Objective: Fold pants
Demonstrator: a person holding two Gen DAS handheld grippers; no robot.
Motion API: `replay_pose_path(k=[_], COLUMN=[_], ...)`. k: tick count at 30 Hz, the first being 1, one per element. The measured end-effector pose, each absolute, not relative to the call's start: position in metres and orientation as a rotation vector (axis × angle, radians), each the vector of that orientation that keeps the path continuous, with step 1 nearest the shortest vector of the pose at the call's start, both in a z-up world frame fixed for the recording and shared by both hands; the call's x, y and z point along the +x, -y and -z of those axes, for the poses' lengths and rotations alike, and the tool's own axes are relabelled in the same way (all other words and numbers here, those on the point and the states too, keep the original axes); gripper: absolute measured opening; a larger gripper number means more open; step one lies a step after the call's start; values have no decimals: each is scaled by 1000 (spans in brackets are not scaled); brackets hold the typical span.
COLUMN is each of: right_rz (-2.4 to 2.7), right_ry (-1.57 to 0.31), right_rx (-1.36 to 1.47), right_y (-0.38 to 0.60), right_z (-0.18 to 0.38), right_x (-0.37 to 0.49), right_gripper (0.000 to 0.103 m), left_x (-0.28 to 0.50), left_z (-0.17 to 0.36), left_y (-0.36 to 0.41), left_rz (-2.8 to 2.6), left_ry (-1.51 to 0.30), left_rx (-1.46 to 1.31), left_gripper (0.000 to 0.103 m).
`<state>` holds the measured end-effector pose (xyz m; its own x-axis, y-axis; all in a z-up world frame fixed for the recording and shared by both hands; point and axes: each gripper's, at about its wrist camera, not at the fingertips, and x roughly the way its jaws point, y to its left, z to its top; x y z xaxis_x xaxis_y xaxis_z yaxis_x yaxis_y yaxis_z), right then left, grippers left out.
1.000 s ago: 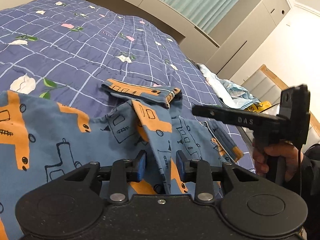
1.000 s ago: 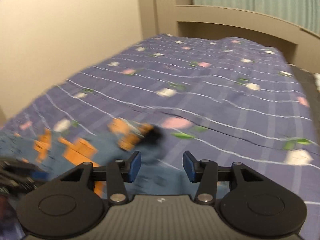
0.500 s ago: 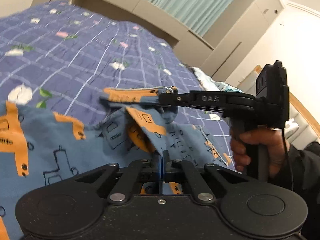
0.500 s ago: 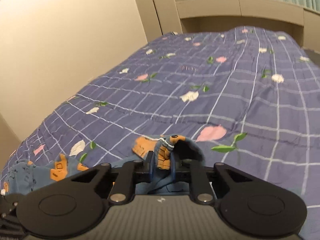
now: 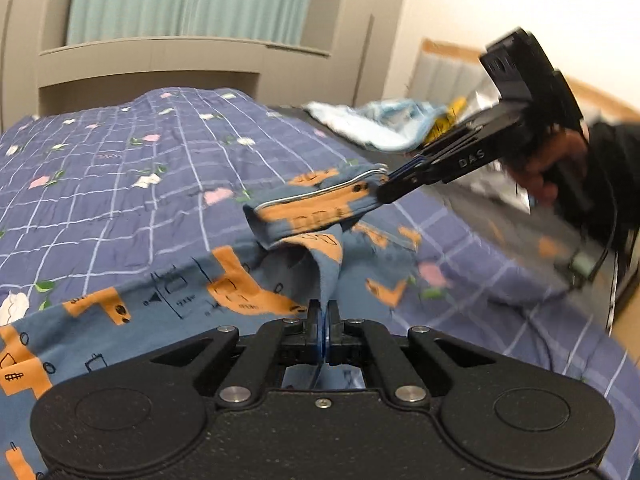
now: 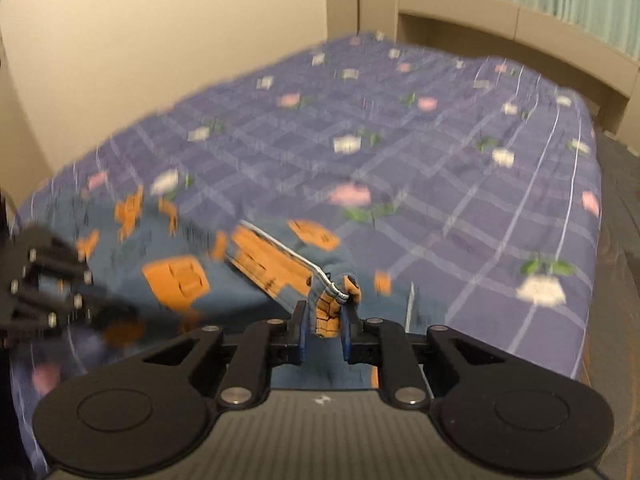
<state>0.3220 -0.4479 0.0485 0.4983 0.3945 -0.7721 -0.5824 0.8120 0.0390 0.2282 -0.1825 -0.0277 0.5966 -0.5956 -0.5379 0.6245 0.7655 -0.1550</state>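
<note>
Gripping pants [image 5: 168,300], both tools [image 5: 323,316] [image 6: 325,316] pinch fabric.

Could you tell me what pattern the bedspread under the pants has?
The bedspread is purple-blue with a white grid and small pink and white flowers, clearest in the left wrist view.

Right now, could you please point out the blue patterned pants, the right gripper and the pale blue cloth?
blue patterned pants [image 5: 240,292]: left wrist view, orange print.
right gripper [image 6: 323,322]: right wrist view, between fingers.
pale blue cloth [image 5: 380,124]: left wrist view, middle.

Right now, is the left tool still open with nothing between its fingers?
No: the left tool is shut on a fold of the blue and orange pants, its fingers pressed together on the fabric.
</note>
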Motion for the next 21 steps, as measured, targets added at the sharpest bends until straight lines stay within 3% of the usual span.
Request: replay_pose_path(k=[6,8,21], right_rz=[-546,-519,-581], right_ry=[-928,-917,-702], right_rx=[-252,-246,-419], right_y=[463,467,369], right_z=[-16,-13,-8], right_x=[310,303,277], right_gripper=[25,43,44], left_x=[230,230,233], left_z=[43,46,50], left_y=[192,192,192], left_rz=[725,724,701], left_ry=[-670,-682,-707], left_rx=[97,99,44], left_gripper=[0,0,1])
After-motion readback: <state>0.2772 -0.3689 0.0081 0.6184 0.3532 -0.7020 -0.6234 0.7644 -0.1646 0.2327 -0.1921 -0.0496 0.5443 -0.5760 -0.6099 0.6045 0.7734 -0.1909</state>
